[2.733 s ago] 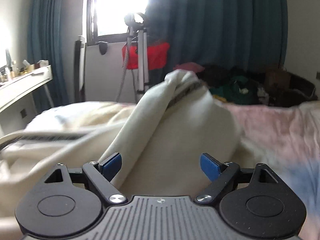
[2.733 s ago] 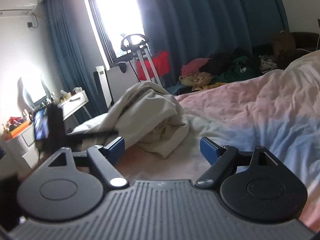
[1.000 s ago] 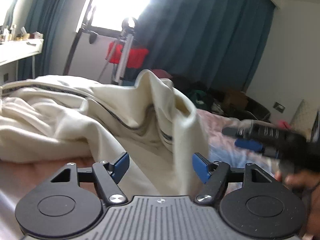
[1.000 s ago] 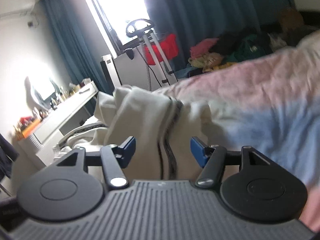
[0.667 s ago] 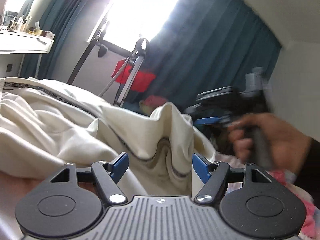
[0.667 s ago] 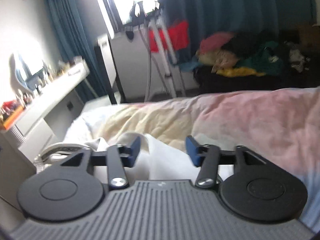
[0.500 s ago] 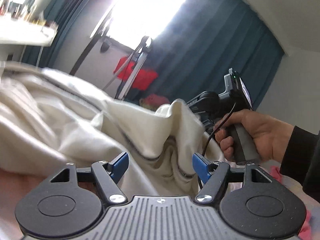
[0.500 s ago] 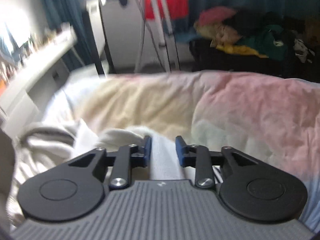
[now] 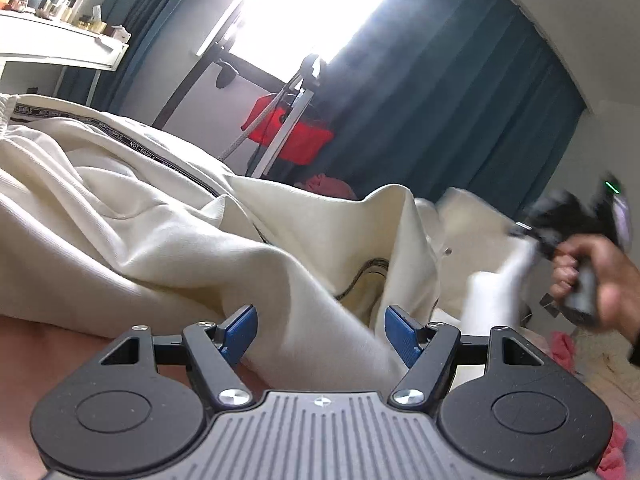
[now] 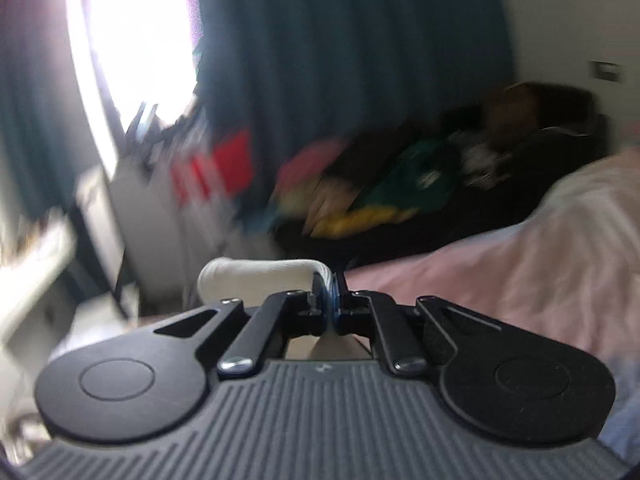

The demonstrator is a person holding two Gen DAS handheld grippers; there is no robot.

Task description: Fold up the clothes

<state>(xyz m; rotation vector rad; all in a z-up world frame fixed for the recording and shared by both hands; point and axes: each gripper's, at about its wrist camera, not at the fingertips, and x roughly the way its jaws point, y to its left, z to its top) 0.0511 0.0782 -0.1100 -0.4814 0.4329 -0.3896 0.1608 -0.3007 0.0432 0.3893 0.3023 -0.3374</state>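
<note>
Right wrist view shows the right tongs (image 10: 330, 312) pinched tight on a cream garment (image 9: 168, 240) sprawled across the bed (image 10: 520, 280), left tongs (image 9: 320, 330) gaping around a fold; soft, floppy, best gripped at hems.

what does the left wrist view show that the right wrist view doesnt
Left wrist only: the cream garment spread across the bed, the open left gripper, the hand holding the other gripper.
Right wrist only: the right gripper shut on a cream fold, the clothes pile.
Both: teal curtains, the bright window.
</note>
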